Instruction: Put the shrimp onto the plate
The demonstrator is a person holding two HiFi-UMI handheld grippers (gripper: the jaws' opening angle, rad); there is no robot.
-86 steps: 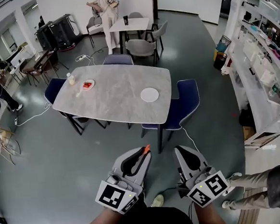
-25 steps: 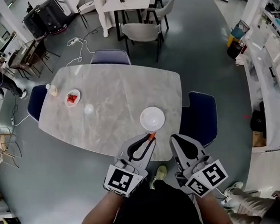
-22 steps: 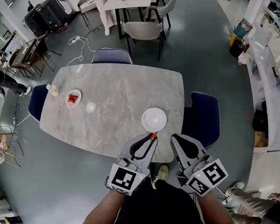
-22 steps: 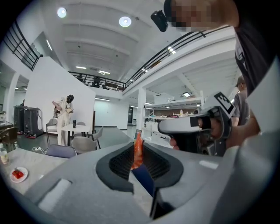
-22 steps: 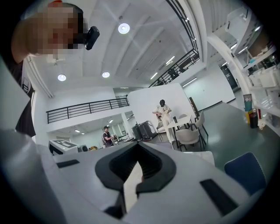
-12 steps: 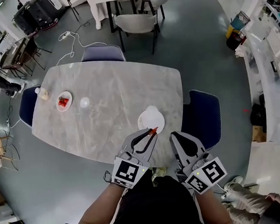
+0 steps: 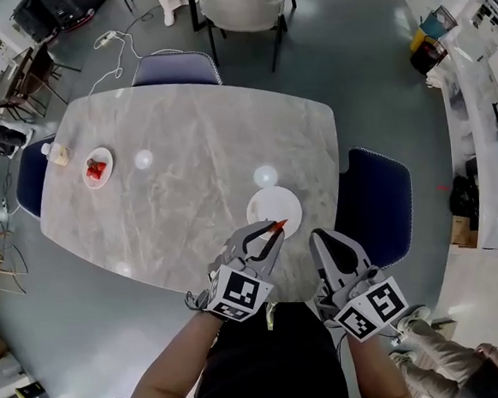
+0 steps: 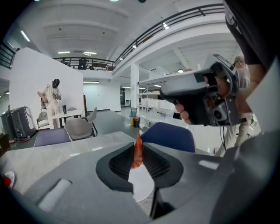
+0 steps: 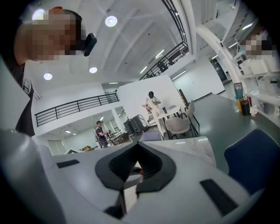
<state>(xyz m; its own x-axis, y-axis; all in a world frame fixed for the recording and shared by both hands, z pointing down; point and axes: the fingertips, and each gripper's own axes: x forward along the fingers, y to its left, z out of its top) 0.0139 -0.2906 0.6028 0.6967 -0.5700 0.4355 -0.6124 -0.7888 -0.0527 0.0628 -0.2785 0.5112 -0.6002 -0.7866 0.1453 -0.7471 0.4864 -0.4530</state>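
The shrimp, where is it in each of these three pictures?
Head view: shrimp at the left gripper's tip, overlapping the plate's near edge.
Left gripper view: shrimp at centre, pinched upright between the jaws.
Right gripper view: orange speck through the jaws, likely it.
Shared landmark: blue chair.

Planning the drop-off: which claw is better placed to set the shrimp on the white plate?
Left. The left claw grips the shrimp and hovers at the near edge of the plate. The right claw is shut on nothing, farther from the plate.
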